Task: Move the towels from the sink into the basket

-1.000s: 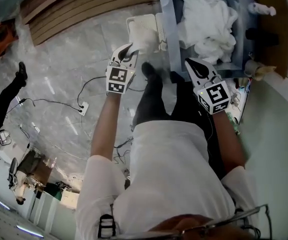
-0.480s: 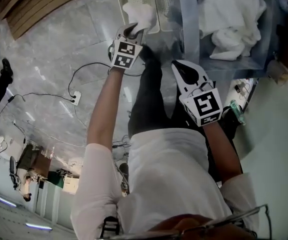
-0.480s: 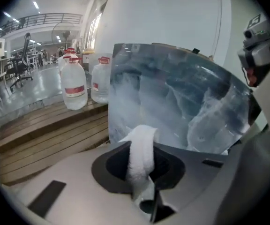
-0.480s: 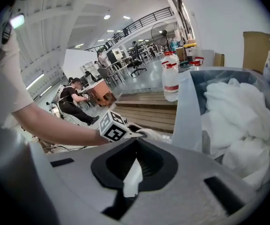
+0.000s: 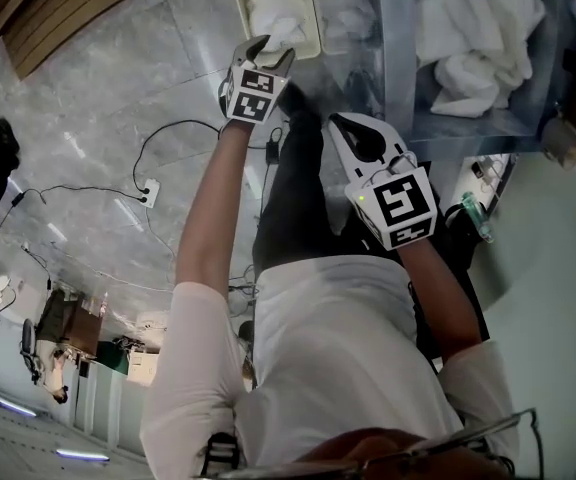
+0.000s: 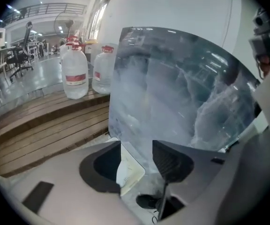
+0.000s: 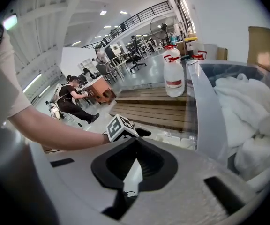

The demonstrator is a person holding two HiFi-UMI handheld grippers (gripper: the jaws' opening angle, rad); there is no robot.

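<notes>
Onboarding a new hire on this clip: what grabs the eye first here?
The white towel pile heaped in the sink, top right of the head view. Then the left claw above the floor basket: its jaws have just been opening, nothing between them, a towel lying in the basket.

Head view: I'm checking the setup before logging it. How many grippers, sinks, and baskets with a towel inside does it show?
Grippers: 2, the left gripper and the right gripper
Sinks: 1, the sink
Baskets with a towel inside: 1, the basket
Total: 4
</notes>
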